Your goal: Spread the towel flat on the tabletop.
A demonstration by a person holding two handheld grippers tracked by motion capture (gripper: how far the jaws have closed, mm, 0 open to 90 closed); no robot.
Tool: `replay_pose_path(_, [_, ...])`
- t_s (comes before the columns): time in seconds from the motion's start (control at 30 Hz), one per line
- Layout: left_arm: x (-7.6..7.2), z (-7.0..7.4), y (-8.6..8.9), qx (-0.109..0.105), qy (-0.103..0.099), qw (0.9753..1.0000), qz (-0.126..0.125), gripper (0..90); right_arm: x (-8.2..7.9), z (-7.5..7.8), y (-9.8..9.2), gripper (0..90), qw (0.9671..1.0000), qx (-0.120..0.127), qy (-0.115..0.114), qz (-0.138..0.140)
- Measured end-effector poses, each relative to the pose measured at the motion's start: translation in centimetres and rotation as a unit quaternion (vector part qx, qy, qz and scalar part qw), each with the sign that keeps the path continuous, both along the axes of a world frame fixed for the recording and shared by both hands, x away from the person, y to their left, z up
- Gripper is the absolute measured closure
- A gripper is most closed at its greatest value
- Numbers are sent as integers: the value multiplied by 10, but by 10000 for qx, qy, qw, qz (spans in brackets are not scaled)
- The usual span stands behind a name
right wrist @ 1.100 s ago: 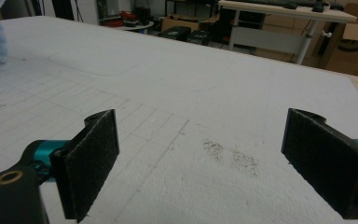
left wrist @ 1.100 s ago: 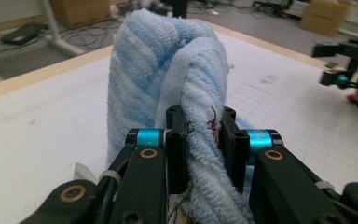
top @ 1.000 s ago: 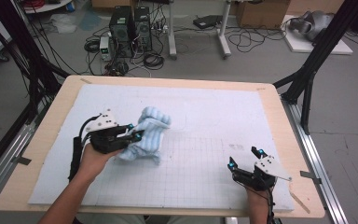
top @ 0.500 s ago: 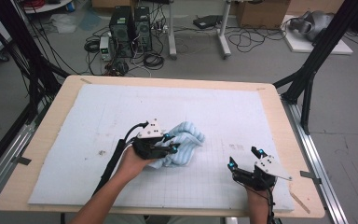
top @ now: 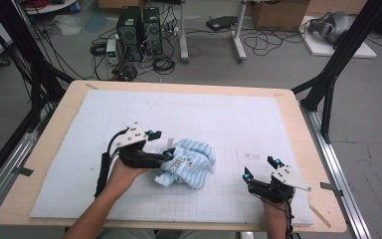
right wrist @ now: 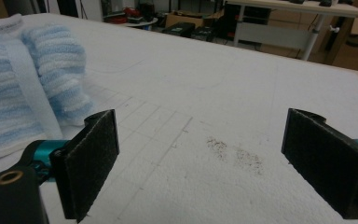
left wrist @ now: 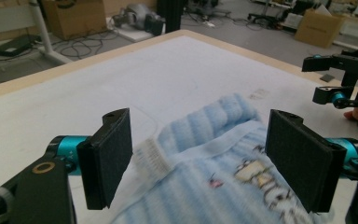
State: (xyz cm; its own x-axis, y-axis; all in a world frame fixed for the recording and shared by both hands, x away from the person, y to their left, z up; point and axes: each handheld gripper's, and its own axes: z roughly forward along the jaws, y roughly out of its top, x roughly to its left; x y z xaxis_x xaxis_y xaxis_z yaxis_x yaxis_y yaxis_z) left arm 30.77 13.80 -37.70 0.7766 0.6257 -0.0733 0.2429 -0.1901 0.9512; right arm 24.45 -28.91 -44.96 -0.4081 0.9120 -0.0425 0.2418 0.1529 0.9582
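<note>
We see the left gripper spread wide over the towel, its jaws on either side of the cloth and pinching nothing. The right gripper at four o'clock is also spread, empty. The towel is fluffy, blue-and-white striped terry, crumpled just below the centre of the white gridded mat.

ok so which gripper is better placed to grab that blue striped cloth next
Left. The left gripper has its jaws open on either side of the bunched blue striped cloth. The right gripper, also open, sits apart near the table's front edge with bare mat between its jaws.
</note>
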Motion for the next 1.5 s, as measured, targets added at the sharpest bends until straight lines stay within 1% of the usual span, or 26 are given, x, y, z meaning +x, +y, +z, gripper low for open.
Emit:
replay_pose_path(0.13, [-5, -8, 27, 21, -31, 9997, 222, 236, 3, 2, 2, 102, 9992, 144, 275, 257])
replay_pose_path(0.3, [-8, -19, 52, 43, -34, 9987, 502, 231, 8, 13, 17, 104, 9969, 261, 332, 659])
replay_pose_path(0.37, [-9, -22, 60, 40, -65, 9982, 594, 213, 16, 25, 31, 250, 9917, 338, 337, 1196])
replay_pose_path(0.43, [-9, -25, 66, 42, -42, 9978, 662, 210, 18, 28, 35, 258, 9908, 323, 323, 1275])
replay_pose_path(0.47, [-10, -26, 71, -7, -42, 9975, 712, 203, 24, 38, 49, 369, 9878, 232, 274, 1514])
replay_pose_path(0.6, [-12, -31, 79, -16, -17, 9964, 845, 206, 31, 48, 68, 466, 9831, 98, 232, 1811])
replay_pose_path(0.63, [-12, -33, 83, -25, 8, 9961, 878, 208, 38, 55, 84, 527, 9783, 0, 258, 2056])
replay_pose_path(0.67, [-13, -34, 85, -21, 18, 9960, 893, 208, 38, 55, 84, 527, 9783, 0, 258, 2056])
replay_pose_path(0.7, [-14, -35, 87, -26, 10, 9958, 919, 208, 40, 57, 90, 551, 9765, -23, 296, 2136])
replay_pose_path(0.73, [-14, -35, 88, -36, 6, 9955, 948, 211, 46, 62, 104, 578, 9717, -164, 376, 2324])
replay_pose_path(0.77, [-15, -36, 90, -35, -12, 9954, 962, 211, 46, 62, 104, 578, 9717, -164, 376, 2324])
replay_pose_path(0.8, [-15, -36, 92, -38, -3, 9950, 999, 211, 50, 63, 111, 571, 9689, -227, 415, 2430])
replay_pose_path(0.83, [-14, -36, 93, -42, -3, 9949, 1010, 211, 58, 65, 126, 558, 9630, -398, 528, 2612])
replay_pose_path(0.9, [-14, -36, 94, -56, -5, 9947, 1025, 211, 60, 65, 130, 559, 9614, -483, 563, 2650])
replay_pose_path(0.93, [-14, -36, 95, -53, -6, 9945, 1044, 211, 68, 63, 142, 561, 9556, -659, 729, 2779])
replay_pose_path(1.0, [-14, -36, 95, -58, -10, 9946, 1038, 211, 72, 61, 145, 560, 9535, -713, 817, 2811])
replay_pose_path(1.03, [-14, -36, 95, -48, -6, 9946, 1038, 211, 78, 54, 151, 560, 9476, -848, 1075, 2888])
replay_pose_path(1.07, [-14, -36, 95, -43, -7, 9946, 1039, 211, 78, 54, 151, 560, 9476, -848, 1075, 2888])
replay_pose_path(1.1, [-14, -36, 95, -36, -6, 9946, 1039, 211, 80, 50, 154, 562, 9442, -944, 1189, 2924])
replay_pose_path(1.13, [-14, -37, 95, -35, -8, 9946, 1040, 211, 81, 43, 158, 618, 9384, -1121, 1341, 2980])
replay_pose_path(1.17, [-14, -37, 95, -28, 0, 9945, 1045, 211, 81, 43, 158, 618, 9384, -1121, 1341, 2980])
replay_pose_path(1.2, [-14, -37, 95, -31, 15, 9945, 1051, 211, 81, 39, 160, 797, 9311, -1293, 1555, 3037])
replay_pose_path(1.27, [-14, -37, 94, -25, 23, 9944, 1059, 212, 78, 40, 159, 861, 9310, -1359, 1492, 3040])
replay_pose_path(1.33, [-14, -37, 94, -30, 30, 9944, 1057, 212, 77, 43, 156, 866, 9337, -1256, 1449, 3023])
replay_pose_path(1.47, [-15, -36, 93, -32, 38, 9943, 1066, 214, 72, 52, 134, 870, 9499, -983, 1138, 2740])
replay_pose_path(1.5, [-15, -37, 92, -43, 47, 9943, 1061, 214, 70, 53, 126, 870, 9564, -900, 1066, 2567])
